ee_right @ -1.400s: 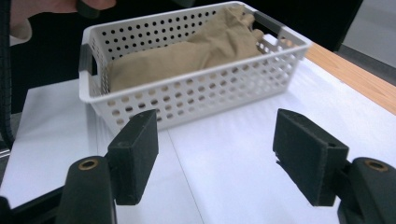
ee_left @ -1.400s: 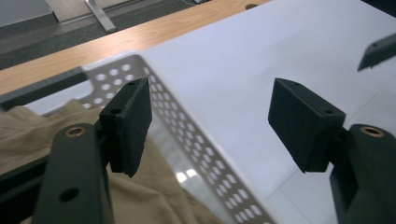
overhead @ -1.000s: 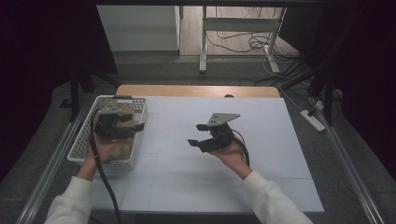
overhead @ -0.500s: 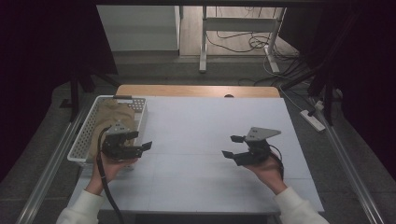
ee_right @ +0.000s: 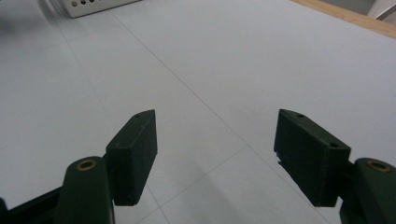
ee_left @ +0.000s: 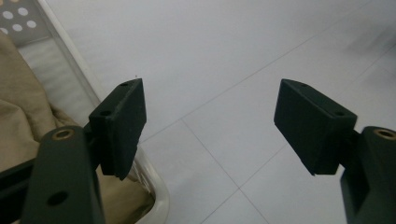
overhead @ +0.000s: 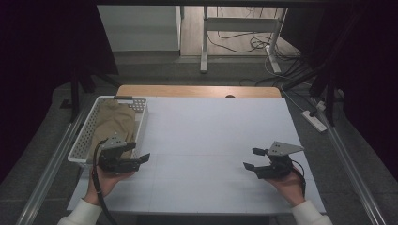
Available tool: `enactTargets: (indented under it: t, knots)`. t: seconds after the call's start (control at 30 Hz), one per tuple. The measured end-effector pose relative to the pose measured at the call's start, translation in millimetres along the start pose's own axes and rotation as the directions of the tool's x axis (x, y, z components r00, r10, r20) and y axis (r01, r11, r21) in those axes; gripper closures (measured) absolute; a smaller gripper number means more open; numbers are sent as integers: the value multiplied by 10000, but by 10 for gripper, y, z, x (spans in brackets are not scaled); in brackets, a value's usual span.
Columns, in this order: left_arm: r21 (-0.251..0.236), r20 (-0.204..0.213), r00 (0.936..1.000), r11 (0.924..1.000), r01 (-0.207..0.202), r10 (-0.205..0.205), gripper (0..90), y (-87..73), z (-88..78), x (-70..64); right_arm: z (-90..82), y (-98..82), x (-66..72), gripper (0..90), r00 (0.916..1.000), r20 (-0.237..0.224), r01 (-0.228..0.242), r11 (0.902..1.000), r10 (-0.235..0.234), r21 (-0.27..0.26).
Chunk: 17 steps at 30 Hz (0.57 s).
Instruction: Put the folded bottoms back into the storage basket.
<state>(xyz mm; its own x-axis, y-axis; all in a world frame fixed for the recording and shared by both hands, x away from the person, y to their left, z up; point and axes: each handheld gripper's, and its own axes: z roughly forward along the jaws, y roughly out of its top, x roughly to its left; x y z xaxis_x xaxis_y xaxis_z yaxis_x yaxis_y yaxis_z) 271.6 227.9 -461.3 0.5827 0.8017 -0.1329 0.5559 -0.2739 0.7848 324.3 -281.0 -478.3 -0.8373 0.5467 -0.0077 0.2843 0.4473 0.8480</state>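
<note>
One basket (overhead: 80, 140), one cloth (overhead: 110, 124) inside. Two tools: left tool (overhead: 136, 159) beside basket, jaws just widened, empty; right tool (overhead: 253, 159) well apart, agape, empty; both level over surface (overhead: 206, 126).

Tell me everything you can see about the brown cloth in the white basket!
The brown cloth is a tan, soft-looking fabric, crumpled and folded into loose wrinkles. It lies inside the white basket, a plastic one with holes in its walls, at the left edge of the table. It covers most of the basket's floor and leans against the walls. In the left gripper view it bunches up close to the near rim. Nothing grips it; both grippers are off it.
</note>
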Motion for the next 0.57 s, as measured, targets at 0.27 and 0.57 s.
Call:
enactTargets:
  t: [0.27, 0.57]
  knots:
    - [-50, 3, 10000, 9999, 86, -86, 254, -7, -5, 40, -56, 27, 21, 298, 10000, 36, 82, 9996, -81, -285]
    - [-32, 17, 10000, 10000, 79, -79, 249, 1, -6, 37, -40, 7, 21, 294, 9999, 25, 131, 9998, -131, -174]
